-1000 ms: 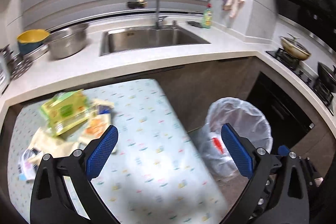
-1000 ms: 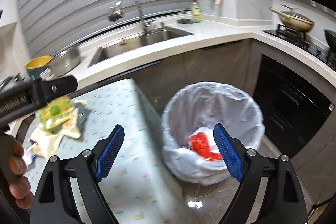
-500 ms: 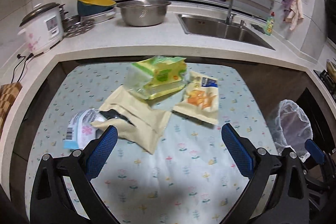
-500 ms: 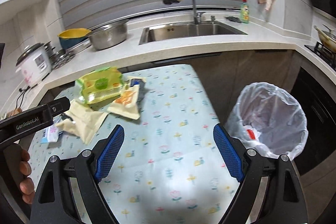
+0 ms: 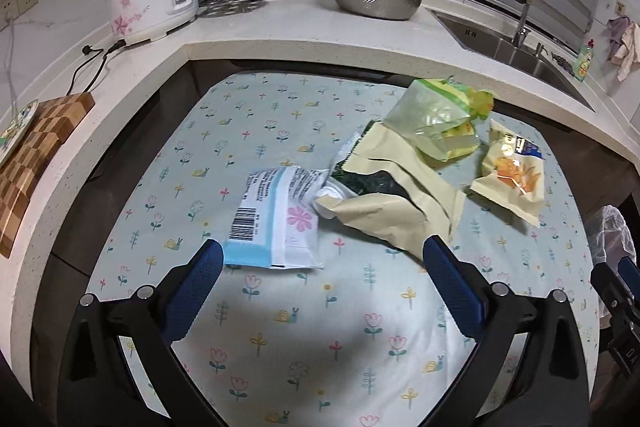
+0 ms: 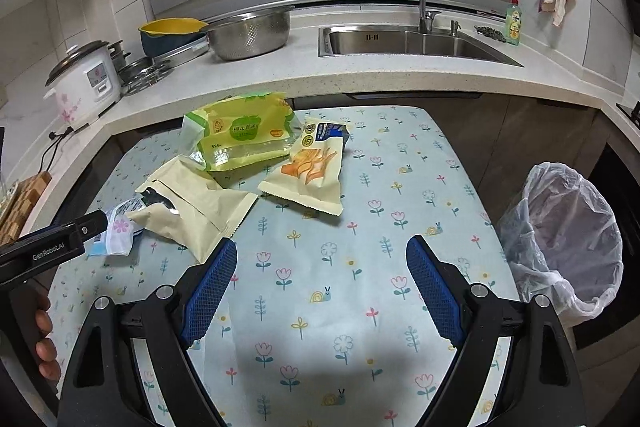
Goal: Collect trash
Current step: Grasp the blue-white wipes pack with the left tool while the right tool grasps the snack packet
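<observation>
four empty wrappers (image 5: 396,187) heaped on the flowered table (image 5: 328,331), bin (image 6: 560,243) at its right edge. left gripper (image 5: 320,267) and right gripper (image 6: 320,271) both spread wide, nothing between. likely feather-light, crinkly, slippery; best pinched at a flat sealed edge.

Bin (image 5: 612,235) cut by frame edge, white wrapper (image 6: 118,227) partly hidden behind left gripper (image 6: 96,223)

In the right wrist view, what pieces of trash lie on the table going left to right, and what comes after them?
White and blue wrapper → beige pouch → green and yellow bag → orange snack packet → bare flowered tablecloth → lined trash bin beside the table.
</observation>
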{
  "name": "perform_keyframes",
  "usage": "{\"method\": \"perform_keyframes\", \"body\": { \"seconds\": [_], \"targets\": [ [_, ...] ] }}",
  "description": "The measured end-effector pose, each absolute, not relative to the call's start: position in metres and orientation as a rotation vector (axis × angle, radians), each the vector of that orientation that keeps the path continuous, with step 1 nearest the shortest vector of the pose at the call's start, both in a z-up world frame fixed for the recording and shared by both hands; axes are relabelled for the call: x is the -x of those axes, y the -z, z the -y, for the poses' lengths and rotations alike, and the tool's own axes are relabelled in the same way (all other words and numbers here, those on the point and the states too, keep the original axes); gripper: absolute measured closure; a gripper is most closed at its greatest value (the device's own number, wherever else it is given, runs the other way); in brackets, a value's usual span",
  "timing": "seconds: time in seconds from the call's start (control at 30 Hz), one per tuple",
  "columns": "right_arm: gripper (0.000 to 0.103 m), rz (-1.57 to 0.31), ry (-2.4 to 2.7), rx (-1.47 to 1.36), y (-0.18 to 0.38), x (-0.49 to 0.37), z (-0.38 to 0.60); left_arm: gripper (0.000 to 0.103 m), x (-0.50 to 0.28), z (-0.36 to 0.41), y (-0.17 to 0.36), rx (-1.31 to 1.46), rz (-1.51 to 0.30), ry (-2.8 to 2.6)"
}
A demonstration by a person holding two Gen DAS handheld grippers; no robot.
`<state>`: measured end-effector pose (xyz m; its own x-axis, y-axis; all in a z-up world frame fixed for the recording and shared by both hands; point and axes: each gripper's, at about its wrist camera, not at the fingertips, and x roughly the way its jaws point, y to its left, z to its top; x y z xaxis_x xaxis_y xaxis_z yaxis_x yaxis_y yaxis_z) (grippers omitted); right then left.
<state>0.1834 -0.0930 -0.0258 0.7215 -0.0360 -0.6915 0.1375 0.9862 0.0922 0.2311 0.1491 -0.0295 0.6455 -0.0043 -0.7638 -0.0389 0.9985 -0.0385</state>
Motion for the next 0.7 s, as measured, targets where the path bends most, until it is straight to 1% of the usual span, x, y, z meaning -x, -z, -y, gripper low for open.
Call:
{"method": "perform_keyframes", "body": {
  "seconds": [0.37,0.7],
  "targets": [
    [0.02,-0.784,0.119,-0.145,0.045,-0.251,0.092,0.007,-0.265,-0.19,0.069,0.083,-0.942,-0.073],
    [0.02,-0.819,0.152,-0.231,0.069,-0.312,0.112,0.007,-0.288,-0.207,0.099,0.128,-0.991,-0.076]
  ]
}}
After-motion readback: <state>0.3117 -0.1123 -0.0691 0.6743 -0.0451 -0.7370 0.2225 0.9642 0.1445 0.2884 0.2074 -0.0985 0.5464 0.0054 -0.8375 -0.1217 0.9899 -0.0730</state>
